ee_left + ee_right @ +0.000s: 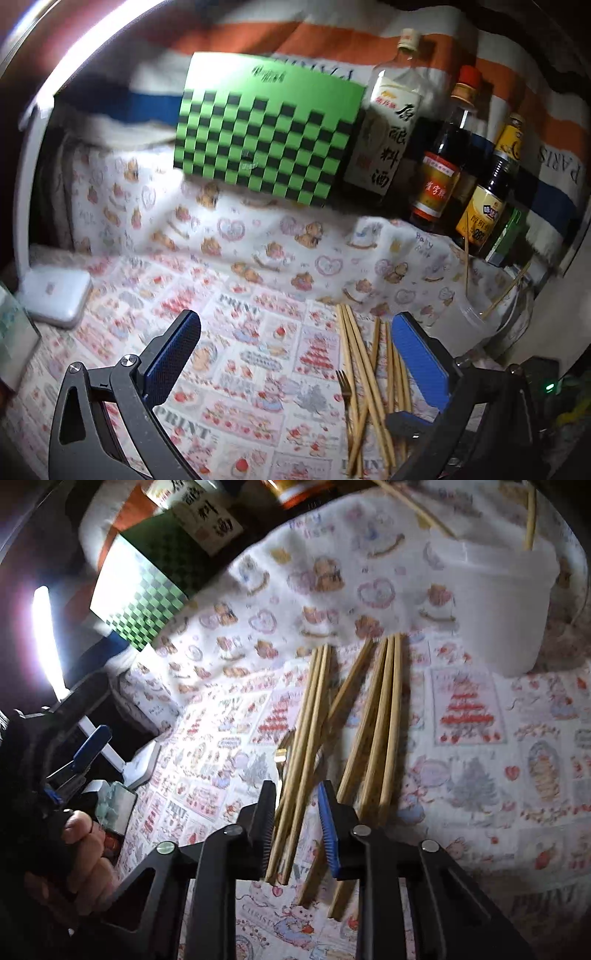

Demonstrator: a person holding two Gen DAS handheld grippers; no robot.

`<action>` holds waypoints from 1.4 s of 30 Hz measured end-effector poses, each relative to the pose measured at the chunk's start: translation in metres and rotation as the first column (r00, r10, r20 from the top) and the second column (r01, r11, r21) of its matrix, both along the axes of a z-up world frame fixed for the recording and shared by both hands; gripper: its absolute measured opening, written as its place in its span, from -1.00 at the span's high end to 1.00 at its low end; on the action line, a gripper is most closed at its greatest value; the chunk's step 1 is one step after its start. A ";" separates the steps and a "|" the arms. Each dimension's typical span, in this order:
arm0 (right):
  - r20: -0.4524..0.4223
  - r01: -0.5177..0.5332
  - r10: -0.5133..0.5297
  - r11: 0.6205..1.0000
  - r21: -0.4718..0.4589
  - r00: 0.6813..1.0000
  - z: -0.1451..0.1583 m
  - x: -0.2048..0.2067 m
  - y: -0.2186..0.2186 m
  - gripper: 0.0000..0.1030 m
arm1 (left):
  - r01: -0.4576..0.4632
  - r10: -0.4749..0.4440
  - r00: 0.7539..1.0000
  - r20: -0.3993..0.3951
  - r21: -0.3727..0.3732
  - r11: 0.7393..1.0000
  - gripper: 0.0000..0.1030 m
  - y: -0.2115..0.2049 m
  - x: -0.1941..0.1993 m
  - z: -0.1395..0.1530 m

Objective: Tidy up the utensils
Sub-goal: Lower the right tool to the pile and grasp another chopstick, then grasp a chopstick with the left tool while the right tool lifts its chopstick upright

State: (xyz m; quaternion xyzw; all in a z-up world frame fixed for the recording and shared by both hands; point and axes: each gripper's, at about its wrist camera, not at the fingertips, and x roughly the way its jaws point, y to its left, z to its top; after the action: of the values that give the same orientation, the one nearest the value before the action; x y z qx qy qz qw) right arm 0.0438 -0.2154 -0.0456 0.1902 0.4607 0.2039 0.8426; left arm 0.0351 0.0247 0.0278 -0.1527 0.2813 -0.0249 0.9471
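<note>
In the left wrist view, the left gripper [295,354] is held wide apart, empty, left of the chopsticks [360,391]. In the right wrist view, the right gripper [295,812] is narrowed around chopsticks [303,760]; whether the pads press cannot be told. The fork [284,755] beside them could be dragged along.

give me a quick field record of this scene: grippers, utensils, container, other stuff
left hand-held gripper: open, nothing between the jaws, above the cloth
right hand-held gripper: jaws narrowed around the left bunch of chopsticks; pad contact unclear
loose utensils: chopsticks and a small fork lying on the patterned tablecloth
container: white cup, already holds two sticks
backdrop: three sauce bottles, green checkered box
</note>
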 end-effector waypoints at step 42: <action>0.507 0.326 -0.193 0.927 -0.187 0.840 0.081 -0.051 -0.030 0.87 | 0.412 -0.354 0.868 -0.348 0.104 0.905 -0.01 -0.100 0.024 -0.073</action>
State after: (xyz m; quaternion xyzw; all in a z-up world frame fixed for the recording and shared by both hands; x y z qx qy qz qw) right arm -0.0076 -0.2451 0.0358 0.0802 0.2299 0.0638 0.9678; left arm 0.0593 -0.0753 -0.0452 -0.0118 0.4574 -0.1628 0.8741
